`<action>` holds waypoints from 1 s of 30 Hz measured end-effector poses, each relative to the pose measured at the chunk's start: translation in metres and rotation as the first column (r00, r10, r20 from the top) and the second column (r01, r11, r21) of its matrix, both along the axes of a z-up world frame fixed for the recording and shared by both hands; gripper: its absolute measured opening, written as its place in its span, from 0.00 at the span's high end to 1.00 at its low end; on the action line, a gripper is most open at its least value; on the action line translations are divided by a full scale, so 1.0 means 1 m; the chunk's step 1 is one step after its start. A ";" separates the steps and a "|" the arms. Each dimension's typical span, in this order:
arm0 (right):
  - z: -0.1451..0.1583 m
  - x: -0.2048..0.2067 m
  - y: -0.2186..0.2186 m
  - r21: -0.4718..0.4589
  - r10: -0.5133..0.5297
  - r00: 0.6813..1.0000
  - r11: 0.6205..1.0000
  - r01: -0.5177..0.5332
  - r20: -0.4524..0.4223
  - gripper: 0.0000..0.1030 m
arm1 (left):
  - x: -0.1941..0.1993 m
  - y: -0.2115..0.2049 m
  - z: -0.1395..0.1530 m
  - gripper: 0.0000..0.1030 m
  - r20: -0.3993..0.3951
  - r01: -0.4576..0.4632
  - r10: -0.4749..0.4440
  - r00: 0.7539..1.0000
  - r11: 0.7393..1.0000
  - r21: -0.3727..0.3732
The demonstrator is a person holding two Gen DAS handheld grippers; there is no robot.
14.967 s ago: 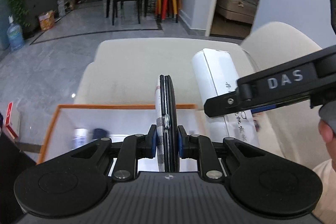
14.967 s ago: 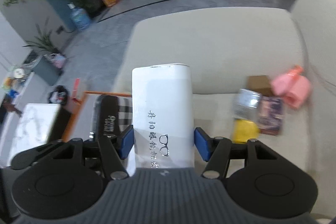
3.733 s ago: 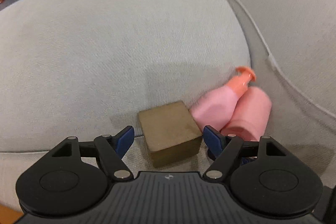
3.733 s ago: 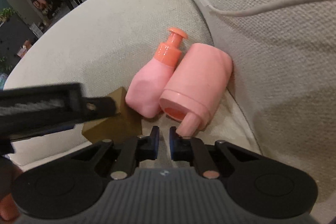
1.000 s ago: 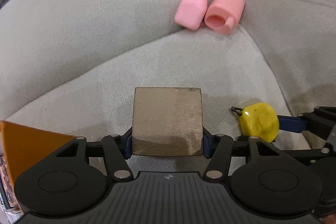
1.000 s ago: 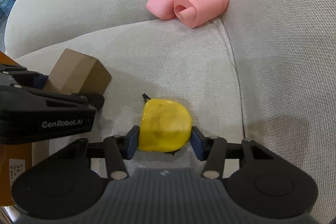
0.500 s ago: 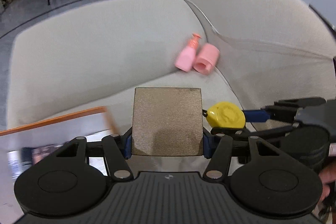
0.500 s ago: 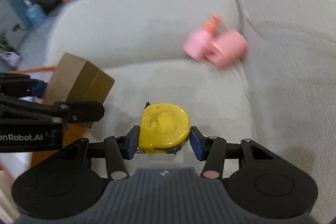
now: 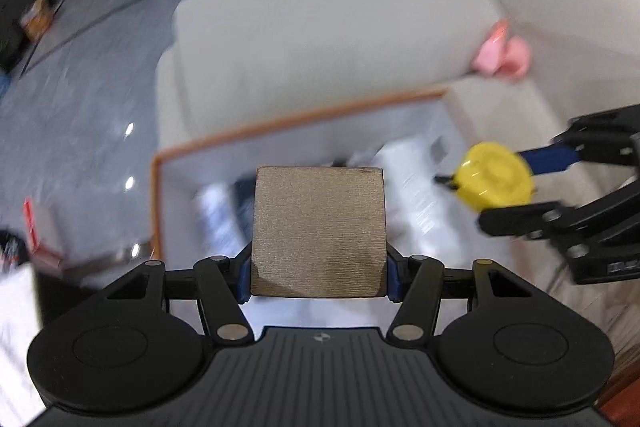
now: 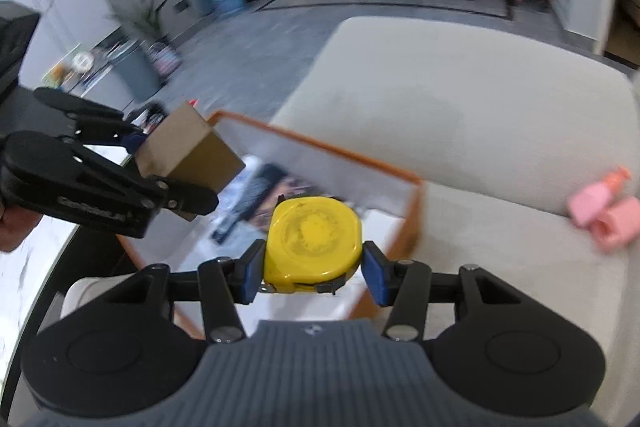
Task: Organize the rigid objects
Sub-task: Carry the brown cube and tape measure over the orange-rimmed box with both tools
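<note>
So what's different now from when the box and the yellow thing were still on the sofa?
Both got lifted: the left gripper carries the brown box and the right gripper the yellow tape measure away from the sofa, over the orange-rimmed bin. The pink bottles stayed on the cushion.
</note>
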State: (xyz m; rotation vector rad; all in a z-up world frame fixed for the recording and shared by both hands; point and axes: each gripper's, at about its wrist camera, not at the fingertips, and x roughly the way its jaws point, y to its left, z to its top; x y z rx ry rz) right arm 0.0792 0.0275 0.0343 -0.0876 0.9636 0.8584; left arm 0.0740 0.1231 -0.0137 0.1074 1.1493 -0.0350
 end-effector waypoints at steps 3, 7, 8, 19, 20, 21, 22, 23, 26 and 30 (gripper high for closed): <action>-0.010 -0.002 0.021 -0.009 0.023 0.998 1.000 -0.023 -0.054 0.51 | -0.007 0.017 -0.022 0.35 -0.067 -0.043 0.043 0.997 0.999 0.004; -0.022 -0.001 0.035 -0.061 0.006 0.997 0.998 -0.011 -0.082 0.51 | -0.010 0.018 -0.035 0.35 -0.081 -0.070 0.060 0.995 0.989 -0.128; -0.024 0.004 0.036 -0.067 -0.001 0.996 0.998 -0.005 -0.089 0.51 | -0.013 0.017 -0.036 0.35 -0.075 -0.063 0.052 0.996 0.985 -0.159; -0.021 0.019 0.023 -0.103 -0.080 0.996 0.992 0.074 -0.050 0.51 | 0.008 -0.023 -0.083 0.35 -0.147 -0.060 0.022 0.989 0.965 -0.257; -0.023 0.020 0.023 -0.105 -0.083 0.995 0.991 0.077 -0.051 0.51 | 0.008 -0.024 -0.087 0.35 -0.160 -0.069 0.029 0.987 0.965 -0.254; -0.024 0.021 0.022 -0.105 -0.085 0.995 0.991 0.079 -0.054 0.51 | 0.010 -0.025 -0.092 0.35 -0.176 -0.085 0.040 0.984 0.964 -0.254; -0.026 0.022 0.023 -0.104 -0.086 0.994 0.991 0.080 -0.059 0.51 | 0.011 -0.026 -0.096 0.35 -0.187 -0.103 0.056 0.981 0.962 -0.255; -0.027 0.023 0.024 -0.104 -0.086 0.994 0.991 0.079 -0.062 0.51 | 0.013 -0.026 -0.099 0.35 -0.196 -0.122 0.073 0.978 0.960 -0.251; -0.029 0.023 0.025 -0.112 -0.078 0.995 0.991 0.071 -0.059 0.51 | 0.017 -0.027 -0.111 0.35 -0.215 -0.169 0.116 0.970 0.954 -0.247; -0.029 0.022 0.026 -0.099 -0.068 0.996 0.993 0.063 -0.048 0.51 | 0.022 -0.030 -0.125 0.35 -0.228 -0.184 0.139 0.964 0.965 -0.188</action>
